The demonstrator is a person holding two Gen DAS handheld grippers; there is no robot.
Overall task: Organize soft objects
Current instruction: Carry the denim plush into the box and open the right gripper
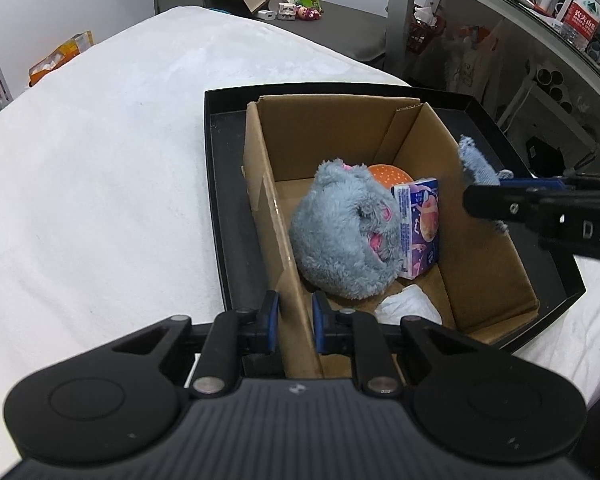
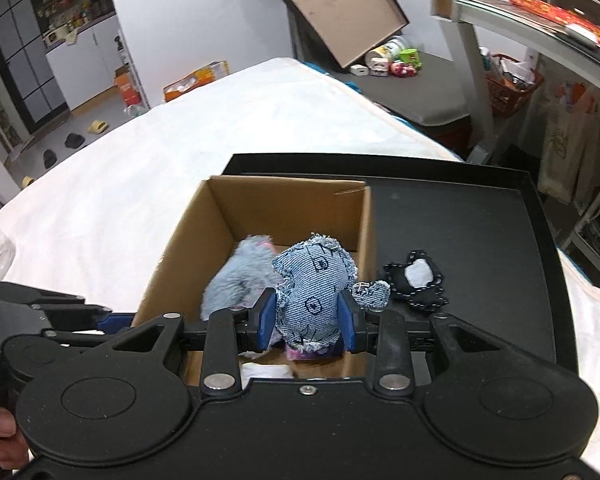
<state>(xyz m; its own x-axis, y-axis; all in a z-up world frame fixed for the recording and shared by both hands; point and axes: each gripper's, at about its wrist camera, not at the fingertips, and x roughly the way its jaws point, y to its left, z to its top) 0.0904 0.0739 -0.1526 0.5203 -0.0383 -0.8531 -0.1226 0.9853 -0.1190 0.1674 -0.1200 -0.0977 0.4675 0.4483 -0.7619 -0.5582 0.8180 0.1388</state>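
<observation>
A cardboard box [image 1: 480, 216] stands in a black tray [image 1: 220, 184] on a white bed. Inside lie a grey plush toy [image 1: 340, 236], an orange item [image 1: 388, 174], a printed tissue packet [image 1: 420, 228] and a white crumpled piece [image 1: 410, 306]. My left gripper [image 1: 296, 320] is shut on the box's near left wall, one pad on each side. My right gripper [image 2: 308, 320] is shut on a small denim toy [image 2: 312, 292], held above the box's right side. The same toy [image 1: 476, 164] shows at the right of the left wrist view. A black and white soft piece [image 2: 416, 276] lies on the tray beside the box.
The white bed [image 1: 100, 200] spreads to the left and beyond the tray. A grey desk [image 2: 520, 20] with clutter stands at the right, and a tilted box lid [image 2: 332, 4] leans at the back. A person's hand [image 2: 0, 432] shows at the lower left.
</observation>
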